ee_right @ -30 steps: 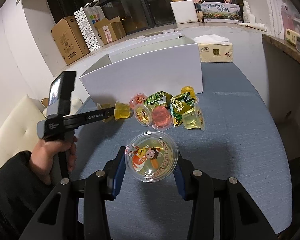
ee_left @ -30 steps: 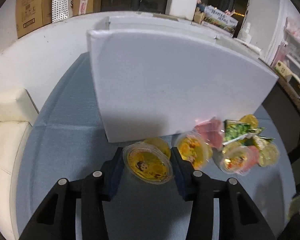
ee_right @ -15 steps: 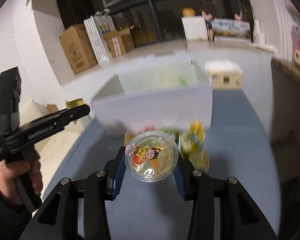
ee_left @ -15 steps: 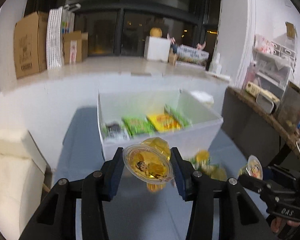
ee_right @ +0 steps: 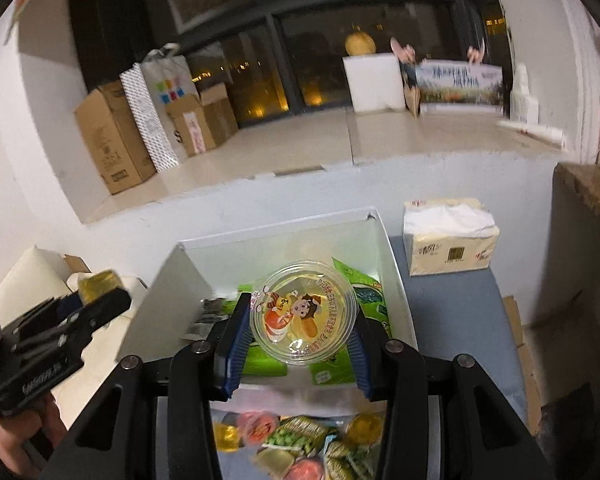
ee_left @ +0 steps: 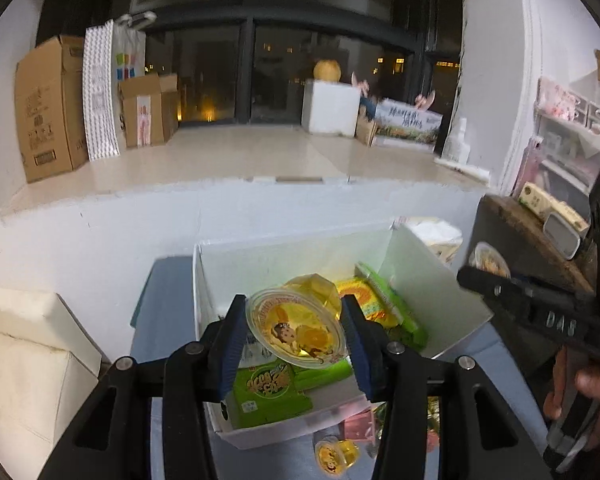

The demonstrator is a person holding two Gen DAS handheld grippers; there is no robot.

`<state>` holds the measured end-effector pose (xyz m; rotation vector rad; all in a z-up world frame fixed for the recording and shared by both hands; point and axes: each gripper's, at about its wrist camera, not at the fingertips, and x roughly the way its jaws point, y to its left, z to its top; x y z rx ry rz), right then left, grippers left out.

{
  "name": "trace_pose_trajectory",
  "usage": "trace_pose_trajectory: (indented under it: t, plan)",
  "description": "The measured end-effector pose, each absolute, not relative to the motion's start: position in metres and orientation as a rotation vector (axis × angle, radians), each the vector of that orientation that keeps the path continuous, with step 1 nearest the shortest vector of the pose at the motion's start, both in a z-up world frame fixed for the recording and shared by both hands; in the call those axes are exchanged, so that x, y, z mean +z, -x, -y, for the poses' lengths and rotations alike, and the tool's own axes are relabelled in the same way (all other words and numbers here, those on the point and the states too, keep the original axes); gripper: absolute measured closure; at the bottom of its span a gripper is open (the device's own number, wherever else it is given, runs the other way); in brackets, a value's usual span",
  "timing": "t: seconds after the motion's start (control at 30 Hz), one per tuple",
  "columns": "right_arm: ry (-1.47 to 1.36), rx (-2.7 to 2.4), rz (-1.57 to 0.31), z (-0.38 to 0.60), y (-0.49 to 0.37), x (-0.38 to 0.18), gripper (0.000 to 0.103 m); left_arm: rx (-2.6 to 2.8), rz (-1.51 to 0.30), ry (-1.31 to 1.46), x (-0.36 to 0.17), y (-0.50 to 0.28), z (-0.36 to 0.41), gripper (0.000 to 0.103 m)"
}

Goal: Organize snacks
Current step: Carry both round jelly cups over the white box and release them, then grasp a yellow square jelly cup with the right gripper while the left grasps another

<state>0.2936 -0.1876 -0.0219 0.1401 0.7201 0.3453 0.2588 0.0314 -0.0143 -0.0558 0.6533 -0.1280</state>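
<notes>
My left gripper (ee_left: pixel 294 338) is shut on a yellow jelly cup (ee_left: pixel 296 326) with a cartoon lid, held above the open white box (ee_left: pixel 440 280). My right gripper (ee_right: pixel 302 334) is shut on a clear jelly cup (ee_right: pixel 303 316) with a cartoon lid, also held above the white box (ee_right: pixel 396 280). The box holds green and yellow snack packets (ee_left: pixel 268 394). Loose jelly cups and snack bags (ee_right: pixel 300 444) lie on the blue table in front of the box. Each gripper shows in the other's view, the right one (ee_left: pixel 540 308) and the left one (ee_right: pixel 60 328).
A tissue pack (ee_right: pixel 448 240) sits on the blue table right of the box. A white ledge (ee_left: pixel 240 160) with cardboard boxes (ee_left: pixel 48 108) runs behind. A cream sofa (ee_left: pixel 24 360) is at the left. A dark counter (ee_left: pixel 532 240) is at the right.
Both grippers have risen from table level and moved forward over the box, each keeping its jelly cup. The inside of the box has come into view.
</notes>
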Motion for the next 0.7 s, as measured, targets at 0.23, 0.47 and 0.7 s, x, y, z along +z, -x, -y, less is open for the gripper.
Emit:
trace_pose_trajectory:
  t: [0.23,0.47,0.7]
  plan:
    - [-0.156,0.322,-0.716,0.201,-0.297,-0.032,0.000,-0.069,-0.700,0.086,-0.038,-0.264,-0.041,0.000]
    - [-0.145,0.352,-0.679,0.219,-0.259,-0.024,0.000,-0.078,-0.677,0.074,-0.037,-0.231,-0.036,0.000]
    - [-0.121,0.414,-0.669,0.245,-0.184,-0.031,0.000,-0.095,-0.657,0.076,-0.049,-0.147,-0.019,0.000]
